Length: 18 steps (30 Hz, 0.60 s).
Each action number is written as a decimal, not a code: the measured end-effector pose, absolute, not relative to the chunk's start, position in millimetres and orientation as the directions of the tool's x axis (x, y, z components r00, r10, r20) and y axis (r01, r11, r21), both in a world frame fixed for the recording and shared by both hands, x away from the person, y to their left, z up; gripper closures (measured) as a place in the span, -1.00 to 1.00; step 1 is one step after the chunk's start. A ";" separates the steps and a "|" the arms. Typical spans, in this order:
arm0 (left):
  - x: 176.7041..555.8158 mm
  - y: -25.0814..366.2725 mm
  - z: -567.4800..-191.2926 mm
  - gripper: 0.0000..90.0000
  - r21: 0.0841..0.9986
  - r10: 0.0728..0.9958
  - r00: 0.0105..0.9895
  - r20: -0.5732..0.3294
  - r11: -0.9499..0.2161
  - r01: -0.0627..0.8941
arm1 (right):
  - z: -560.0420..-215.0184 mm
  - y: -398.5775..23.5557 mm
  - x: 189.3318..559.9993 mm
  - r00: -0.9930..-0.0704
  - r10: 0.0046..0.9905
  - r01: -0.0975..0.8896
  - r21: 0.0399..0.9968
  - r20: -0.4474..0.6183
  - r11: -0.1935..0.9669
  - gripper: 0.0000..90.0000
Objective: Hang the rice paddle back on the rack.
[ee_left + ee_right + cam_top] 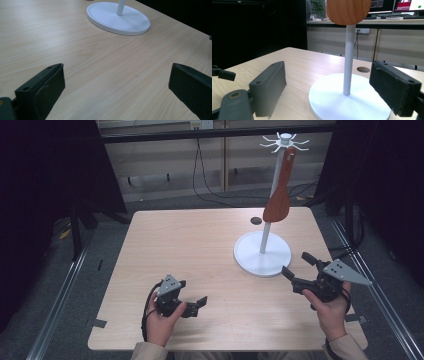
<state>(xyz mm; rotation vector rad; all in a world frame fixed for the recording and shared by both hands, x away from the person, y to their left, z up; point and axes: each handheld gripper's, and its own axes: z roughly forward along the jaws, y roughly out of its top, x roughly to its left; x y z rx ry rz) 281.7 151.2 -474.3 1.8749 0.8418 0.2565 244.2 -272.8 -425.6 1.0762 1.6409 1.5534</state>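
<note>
A white stand (262, 254) with a round base, a thin pole and hooks on top stands on the right half of the wooden table (200, 245). A brown wooden spatula (278, 195) hangs from a hook, blade down. My right gripper (296, 264) is open just right of the base, which spreads between its jaws in the right gripper view, with the pole (349, 60) and the spatula blade (348, 11) above. My left gripper (192, 292) is open near the front edge, empty, jaws wide over bare wood (117, 75), the stand base (117, 18) beyond.
A small dark round hole (256, 220) lies in the table behind the stand, also seen as a hole (363, 69) past the base. Black curtains flank the table, cables run along the floor behind. A jaw of the left gripper (224, 73) shows at far left.
</note>
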 end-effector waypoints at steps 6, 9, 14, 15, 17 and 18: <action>281.7 150.3 -475.8 -0.99 0.865 0.651 0.736 -0.185 -0.248 0.436 | -433.4 -275.3 242.6 -0.476 0.875 0.157 0.987 0.091 -0.018 -0.74; 281.6 149.9 -475.7 -0.99 0.866 0.649 0.738 -0.186 -0.247 0.435 | -436.5 -275.1 242.0 -0.479 0.874 0.164 0.987 0.085 -0.006 -0.75; 281.6 150.6 -476.4 -0.99 0.863 0.651 0.738 -0.177 -0.258 0.435 | -440.0 -275.2 241.2 -0.473 0.876 0.172 0.985 0.094 -0.013 -0.76; 281.8 150.5 -476.9 -0.99 0.862 0.650 0.740 -0.175 -0.262 0.434 | -440.5 -275.2 240.9 -0.473 0.877 0.172 0.985 0.086 -0.004 -0.77; 282.1 150.3 -477.8 -0.99 0.858 0.654 0.737 -0.171 -0.269 0.437 | -440.7 -274.3 240.8 -0.478 0.875 0.172 0.985 0.082 0.002 -0.77; 282.1 150.3 -478.3 -0.99 0.857 0.652 0.739 -0.170 -0.272 0.437 | -440.3 -273.9 240.8 -0.475 0.876 0.173 0.985 0.082 0.001 -0.77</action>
